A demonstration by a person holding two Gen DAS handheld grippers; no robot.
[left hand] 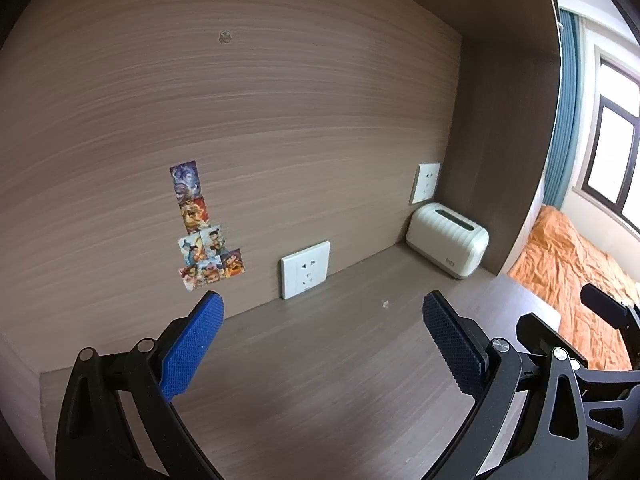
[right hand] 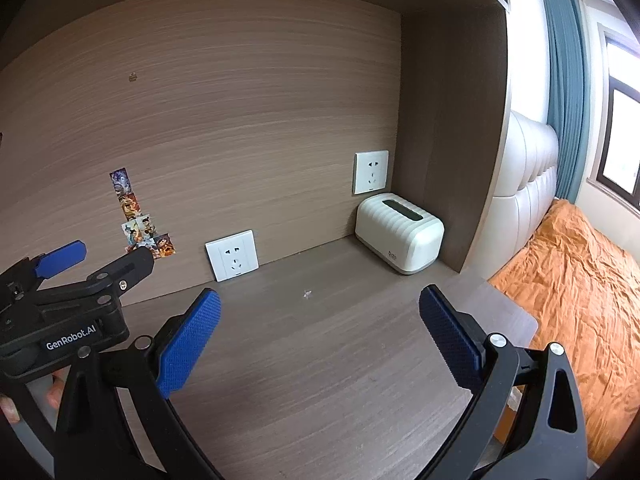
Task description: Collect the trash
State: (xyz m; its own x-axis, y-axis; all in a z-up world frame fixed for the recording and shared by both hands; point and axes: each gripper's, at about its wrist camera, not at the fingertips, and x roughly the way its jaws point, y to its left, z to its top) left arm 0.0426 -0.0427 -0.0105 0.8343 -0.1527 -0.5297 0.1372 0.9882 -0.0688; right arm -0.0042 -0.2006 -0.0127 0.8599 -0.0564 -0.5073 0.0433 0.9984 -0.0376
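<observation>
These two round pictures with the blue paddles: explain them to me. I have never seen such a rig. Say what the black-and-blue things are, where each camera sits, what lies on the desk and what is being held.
The black frames with blue pads are hand-held grippers, one in each of a person's hands; there is no robot arm. Each carries a fisheye camera looking forward along its two fingers, which bends the edges of the picture. One picture is from the left gripper, the other from the right gripper. Both stand open and hold nothing.

Below them is a wooden desk set in an alcove. On it lies a small white scrap, probably the trash to collect, and in the corner stands a cream tissue box. The back panel carries two wall sockets and some picture stickers. To the right is a bed with an orange cover.
</observation>
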